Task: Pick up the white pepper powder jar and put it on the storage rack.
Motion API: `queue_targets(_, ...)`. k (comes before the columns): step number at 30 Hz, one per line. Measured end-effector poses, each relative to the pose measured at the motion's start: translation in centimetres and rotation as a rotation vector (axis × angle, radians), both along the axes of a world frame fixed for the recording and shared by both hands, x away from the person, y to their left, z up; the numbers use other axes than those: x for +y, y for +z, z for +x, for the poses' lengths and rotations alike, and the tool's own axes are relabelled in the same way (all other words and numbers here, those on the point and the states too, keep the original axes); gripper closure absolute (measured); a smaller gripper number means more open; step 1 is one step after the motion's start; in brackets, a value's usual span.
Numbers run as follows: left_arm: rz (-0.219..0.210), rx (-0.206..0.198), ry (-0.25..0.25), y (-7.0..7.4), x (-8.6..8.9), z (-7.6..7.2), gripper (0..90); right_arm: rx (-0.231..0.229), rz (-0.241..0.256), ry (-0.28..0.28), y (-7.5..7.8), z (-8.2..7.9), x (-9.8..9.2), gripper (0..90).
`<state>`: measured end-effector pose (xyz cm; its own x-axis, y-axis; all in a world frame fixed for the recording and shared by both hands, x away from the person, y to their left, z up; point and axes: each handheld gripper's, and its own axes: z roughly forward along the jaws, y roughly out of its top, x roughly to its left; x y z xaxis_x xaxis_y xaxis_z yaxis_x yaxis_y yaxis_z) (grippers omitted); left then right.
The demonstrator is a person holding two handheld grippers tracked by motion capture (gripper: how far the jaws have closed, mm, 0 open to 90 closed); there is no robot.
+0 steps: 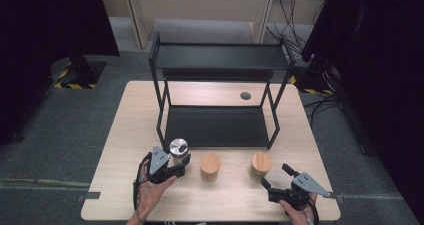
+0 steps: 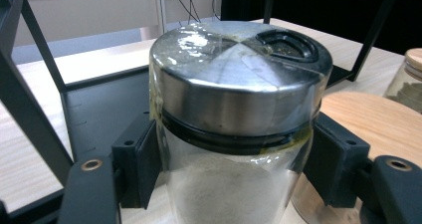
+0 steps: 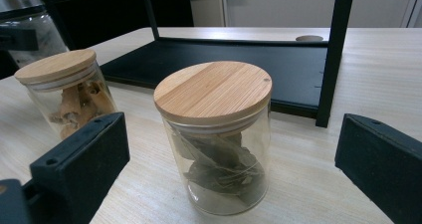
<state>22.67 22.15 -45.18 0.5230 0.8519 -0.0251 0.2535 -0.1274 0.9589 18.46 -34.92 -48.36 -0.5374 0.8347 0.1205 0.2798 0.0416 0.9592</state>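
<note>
The table [image 1: 125, 135] is light wood with fine grain. The rack [image 1: 215, 125] is black. One jar [image 2: 239, 134] has a shiny silver lid; its content looks whitish, perhaps powder. Two jars [image 3: 216, 134] [image 3: 67, 92] have pale wooden lids.

High cam looks down on table [image 1: 125, 185]; tool cams sit low, close; all share shelf [image 1: 220, 127].

I see a black two-tier rack [image 1: 220, 92] at frame centre, and cables [image 1: 292, 20], probably plugged in, upper right.
</note>
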Motion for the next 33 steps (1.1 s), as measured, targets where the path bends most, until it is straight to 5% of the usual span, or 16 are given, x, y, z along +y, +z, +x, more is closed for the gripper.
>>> queue_targets(33, 0.034, 0.005, 0.068, 1.3, -4.1, 7.3, 30.8, -0.001, 0.011, -0.011, 0.0, -0.1, -0.2, 1.1)
